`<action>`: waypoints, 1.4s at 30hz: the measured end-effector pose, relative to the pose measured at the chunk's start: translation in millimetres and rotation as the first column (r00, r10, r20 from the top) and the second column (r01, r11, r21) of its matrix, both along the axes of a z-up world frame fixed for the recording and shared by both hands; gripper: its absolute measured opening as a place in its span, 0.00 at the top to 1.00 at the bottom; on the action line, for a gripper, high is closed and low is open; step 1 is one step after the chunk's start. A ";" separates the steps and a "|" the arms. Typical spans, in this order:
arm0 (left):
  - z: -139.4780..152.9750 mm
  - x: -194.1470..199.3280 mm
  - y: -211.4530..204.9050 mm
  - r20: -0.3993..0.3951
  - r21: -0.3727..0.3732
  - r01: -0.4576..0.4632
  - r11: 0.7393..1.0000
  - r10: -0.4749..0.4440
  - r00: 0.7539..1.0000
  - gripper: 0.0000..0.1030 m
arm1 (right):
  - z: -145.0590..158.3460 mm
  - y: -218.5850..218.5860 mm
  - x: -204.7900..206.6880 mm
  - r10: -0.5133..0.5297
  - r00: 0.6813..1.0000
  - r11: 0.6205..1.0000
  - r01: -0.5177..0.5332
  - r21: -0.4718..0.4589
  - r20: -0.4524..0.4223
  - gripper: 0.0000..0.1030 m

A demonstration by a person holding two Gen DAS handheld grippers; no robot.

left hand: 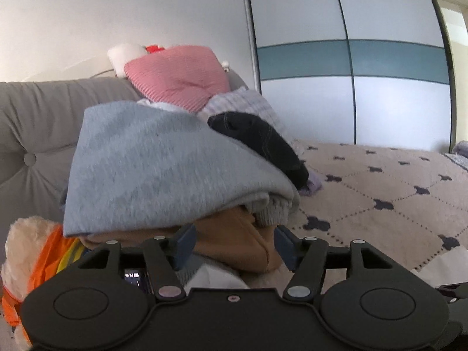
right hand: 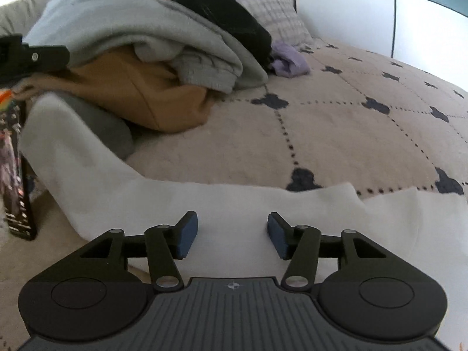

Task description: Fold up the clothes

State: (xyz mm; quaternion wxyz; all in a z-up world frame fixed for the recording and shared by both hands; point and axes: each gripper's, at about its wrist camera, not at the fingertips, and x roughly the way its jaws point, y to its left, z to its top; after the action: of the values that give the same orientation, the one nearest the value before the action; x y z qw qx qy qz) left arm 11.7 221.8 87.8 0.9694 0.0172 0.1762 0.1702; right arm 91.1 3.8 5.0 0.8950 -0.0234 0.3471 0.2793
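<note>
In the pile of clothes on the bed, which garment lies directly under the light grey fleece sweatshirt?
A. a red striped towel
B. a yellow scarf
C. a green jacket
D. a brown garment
D: the brown garment shows beneath the light grey fleece sweatshirt in both views.

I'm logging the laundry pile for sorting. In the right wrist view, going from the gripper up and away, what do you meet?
right gripper → white garment → brown garment → light grey sweatshirt → black garment → checked pillow.
</note>
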 end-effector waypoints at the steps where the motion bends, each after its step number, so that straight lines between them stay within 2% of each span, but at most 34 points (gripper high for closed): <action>1: 0.8 -1.0 -0.8 0.005 -0.004 0.009 1.000 -0.009 1.000 0.41 | 1.3 1.4 0.9 0.009 1.000 1.000 -0.009 0.009 -0.001 0.48; 5: -3.1 0.8 -8.0 -0.019 -0.053 0.082 0.995 -0.083 0.996 0.40 | 13.6 -34.0 16.5 -0.071 0.997 0.997 0.070 0.041 0.032 0.48; 8: -15.2 8.6 -21.0 -0.085 -0.115 0.178 0.977 -0.188 0.978 0.40 | 13.5 -62.2 26.7 -0.149 0.988 0.988 0.148 0.031 0.032 0.54; 11: -34.6 19.3 -38.1 -0.181 -0.155 0.258 0.954 -0.284 0.942 0.41 | 9.1 -84.2 32.0 -0.197 0.980 0.980 0.196 0.014 0.018 0.58; 14: -56.1 28.8 -54.0 -0.281 -0.177 0.305 0.936 -0.345 0.896 0.41 | 2.3 -84.9 34.6 -0.172 0.985 0.985 0.171 0.006 0.011 0.72; 16: -67.7 33.1 -59.9 -0.339 -0.164 0.315 0.935 -0.354 0.872 0.41 | -0.3 -79.8 38.4 -0.164 0.986 0.987 0.164 0.000 0.015 0.81; 19: -83.6 40.6 -58.4 -0.430 -0.160 0.304 0.939 -0.344 0.835 0.41 | -4.2 -72.1 44.1 -0.152 0.988 0.988 0.152 -0.009 0.020 0.85; 23: -92.7 45.4 -42.1 -0.451 -0.252 0.266 0.930 -0.356 0.818 0.39 | -9.3 -61.9 51.8 -0.136 0.990 0.990 0.136 -0.022 0.027 0.85; 26: -92.2 47.4 -36.1 -0.454 -0.272 0.254 0.928 -0.356 0.817 0.39 | -13.2 -54.3 57.5 -0.123 0.992 0.992 0.124 -0.031 0.033 0.85; 30: -90.0 50.4 -38.9 -0.450 -0.264 0.250 0.932 -0.348 0.822 0.40 | -18.3 -44.1 65.1 -0.107 0.993 0.993 0.109 -0.044 0.040 0.85; 34: -80.2 54.7 -38.3 -0.403 -0.260 0.265 0.929 -0.353 0.844 0.41 | -9.7 -48.1 70.7 -0.114 0.992 0.993 0.115 -0.016 0.057 0.76; 36: -79.2 56.8 -35.0 -0.399 -0.233 0.244 0.942 -0.321 0.859 0.41 | -0.4 -59.3 66.2 -0.126 0.989 0.992 0.127 -0.006 0.072 0.71; 39: -80.1 60.2 -26.8 -0.401 -0.162 0.184 0.969 -0.235 0.885 0.41 | 11.0 -78.5 56.6 -0.142 0.986 0.989 0.144 -0.015 0.087 0.70; 42: -82.7 61.5 -14.4 -0.430 -0.126 0.124 0.984 -0.167 0.887 0.41 | 20.0 -99.9 42.7 -0.159 0.983 0.986 0.162 -0.031 0.092 0.70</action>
State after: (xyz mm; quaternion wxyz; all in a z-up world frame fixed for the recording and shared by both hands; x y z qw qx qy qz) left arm 73.2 207.4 5.1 0.9143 0.0224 0.3964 0.0801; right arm 133.9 -96.1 25.0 0.9286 -0.0249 0.3128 0.1982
